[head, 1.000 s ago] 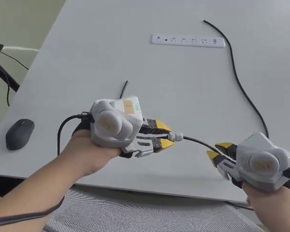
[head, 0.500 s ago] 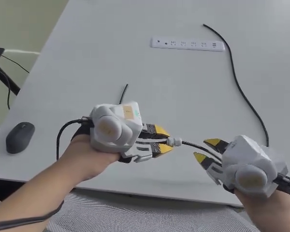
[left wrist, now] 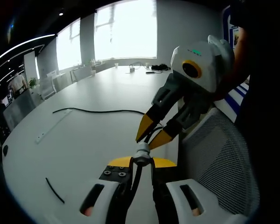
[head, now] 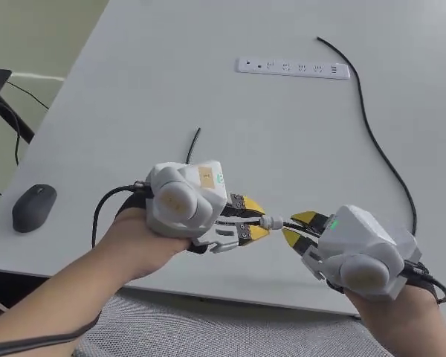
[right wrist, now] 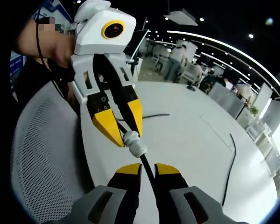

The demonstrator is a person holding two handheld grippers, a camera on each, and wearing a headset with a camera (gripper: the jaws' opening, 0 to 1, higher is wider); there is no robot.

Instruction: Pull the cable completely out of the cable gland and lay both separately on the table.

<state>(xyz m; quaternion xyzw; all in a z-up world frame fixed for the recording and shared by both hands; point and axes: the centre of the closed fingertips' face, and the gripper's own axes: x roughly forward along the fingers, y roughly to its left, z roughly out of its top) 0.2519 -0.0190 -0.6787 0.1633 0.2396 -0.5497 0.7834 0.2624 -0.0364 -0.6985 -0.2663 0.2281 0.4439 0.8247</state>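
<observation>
Cable gland (head: 272,222): small white plastic fitting, stepped round body, pinched at yellow wedge tips of left gripper (head: 254,220), jaws clamped on it. Thin black round cable (right wrist: 146,168) exits gland and passes between jaws of right gripper (head: 293,227), just beside gland. Those jaws narrowly parted around cable. Both held over near edge of smooth matte grey table (head: 171,89).

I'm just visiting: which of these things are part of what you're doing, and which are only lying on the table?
In the job: cable gland, held in the left tool; black cable through it, between the right tool's jaws.
Lying about: power strip, mouse, long black cord, short black wire.
</observation>
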